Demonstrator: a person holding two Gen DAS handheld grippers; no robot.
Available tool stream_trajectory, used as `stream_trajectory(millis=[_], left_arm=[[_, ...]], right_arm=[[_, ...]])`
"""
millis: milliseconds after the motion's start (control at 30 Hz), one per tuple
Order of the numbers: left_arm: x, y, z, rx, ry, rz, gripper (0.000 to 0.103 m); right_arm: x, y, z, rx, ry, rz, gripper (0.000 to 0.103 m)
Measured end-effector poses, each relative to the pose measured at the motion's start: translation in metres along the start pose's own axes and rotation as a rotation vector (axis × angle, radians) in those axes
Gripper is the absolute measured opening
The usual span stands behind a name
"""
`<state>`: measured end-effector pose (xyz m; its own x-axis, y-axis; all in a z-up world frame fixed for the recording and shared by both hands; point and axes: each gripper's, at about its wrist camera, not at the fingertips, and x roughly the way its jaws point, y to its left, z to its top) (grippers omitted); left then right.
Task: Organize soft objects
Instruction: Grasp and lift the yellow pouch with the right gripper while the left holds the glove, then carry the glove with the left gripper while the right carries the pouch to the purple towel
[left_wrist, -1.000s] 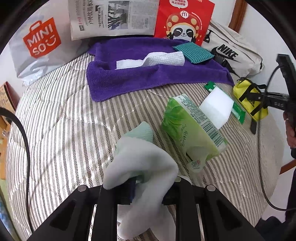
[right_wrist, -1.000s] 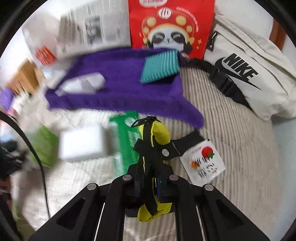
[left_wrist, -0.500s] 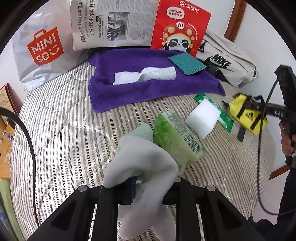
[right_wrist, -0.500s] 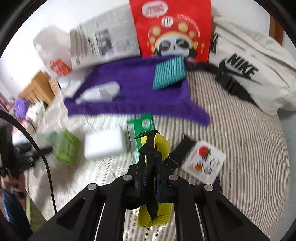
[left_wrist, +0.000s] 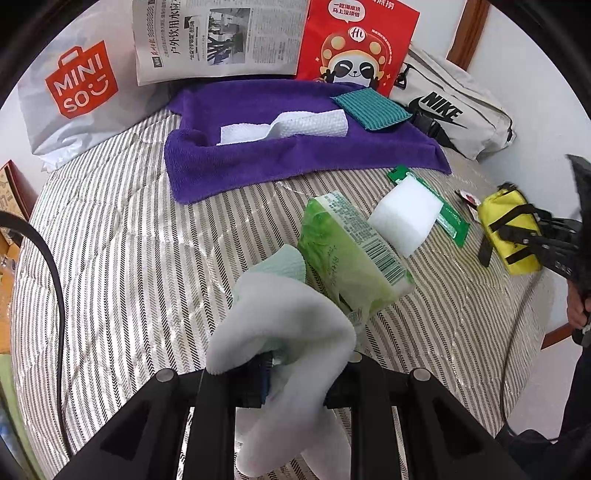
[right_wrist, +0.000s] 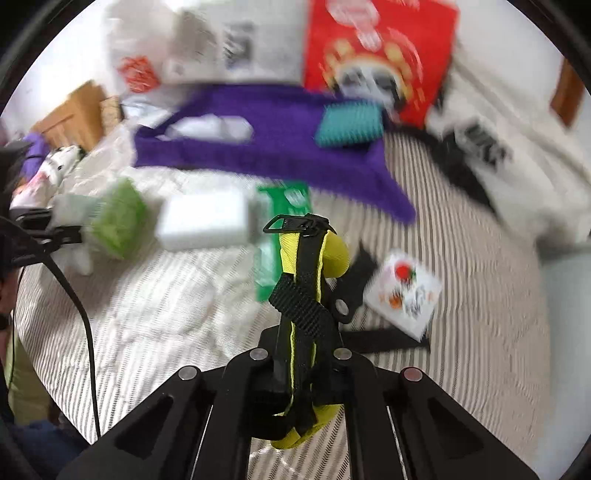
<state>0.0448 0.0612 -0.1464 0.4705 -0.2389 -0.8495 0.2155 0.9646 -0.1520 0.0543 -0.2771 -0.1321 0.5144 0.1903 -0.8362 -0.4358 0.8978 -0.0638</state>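
Gripping a pale sock (left_wrist: 291, 325) in our left gripper (left_wrist: 301, 373), jaws clenched on it over the striped bedcover (left_wrist: 122, 258). Our right gripper (right_wrist: 301, 363) is clamped on the yellow pouch (right_wrist: 314, 266). Just beyond the sock: green tissue pack (left_wrist: 347, 251), white sponge (left_wrist: 406, 214). Farther back, purple towel (left_wrist: 258, 162) with white cloth (left_wrist: 291, 125) and teal pad (left_wrist: 369, 109) on it.

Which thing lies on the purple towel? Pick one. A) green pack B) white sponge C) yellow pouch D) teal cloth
D: the teal cloth rests on the purple towel, while the other three sit off it.
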Motion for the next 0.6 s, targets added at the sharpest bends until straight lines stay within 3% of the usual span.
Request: stream_trajectory(millis=[167, 367, 600], left_arm=[[-0.002, 0.0, 0.003, -0.003, -0.006, -0.009, 0.019], [-0.008, 0.003, 0.008, -0.022, -0.023, -0.023, 0.019], [-0.021, 0.007, 0.017, -0.047, -0.074, -0.032, 0.019]], right_arm=[[-0.019, 0.012, 0.008, -0.01, -0.066, 0.069, 0.006], [-0.026, -0.013, 0.025, 0.108, -0.108, 0.146, 0.006], [-0.031, -0.04, 0.048, 0.197, -0.131, 0.161, 0.006]])
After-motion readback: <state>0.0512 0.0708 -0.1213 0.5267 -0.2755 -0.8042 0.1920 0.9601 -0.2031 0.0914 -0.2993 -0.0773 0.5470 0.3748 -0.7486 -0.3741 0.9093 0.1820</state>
